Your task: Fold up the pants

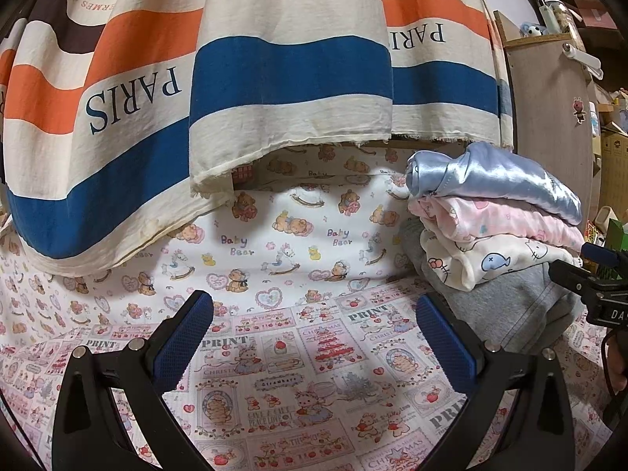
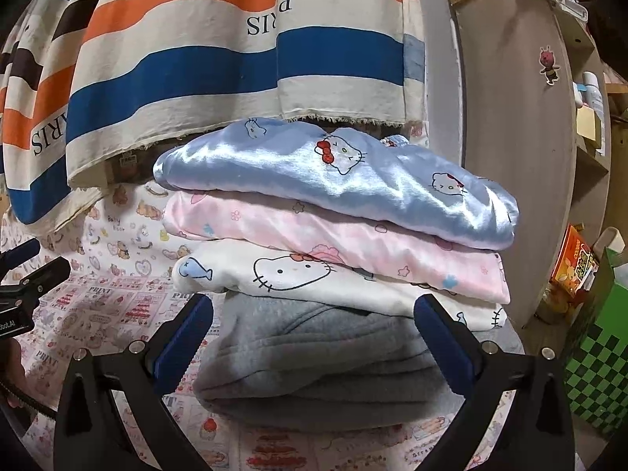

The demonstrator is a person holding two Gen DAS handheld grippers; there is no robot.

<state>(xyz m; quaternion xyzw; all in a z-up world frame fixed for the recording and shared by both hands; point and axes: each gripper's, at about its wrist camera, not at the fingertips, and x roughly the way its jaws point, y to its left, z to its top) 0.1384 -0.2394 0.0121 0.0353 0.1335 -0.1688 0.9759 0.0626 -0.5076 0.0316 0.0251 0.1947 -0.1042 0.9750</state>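
Your left gripper (image 1: pixel 314 337) and right gripper (image 2: pixel 312 337) both gape, holding nothing. Right one faces one stack of four folded pants: grey (image 2: pixel 314 369) bottom, white (image 2: pixel 298 274), pink (image 2: pixel 333 235), blue satin (image 2: pixel 333 180) top. Striped cloth (image 1: pixel 235 78) hangs behind.

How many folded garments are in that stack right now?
4, stacked: shiny blue satin piece on top, pink printed one under it, white Hello Kitty one third, grey fleece one at the bottom. More could be hidden.
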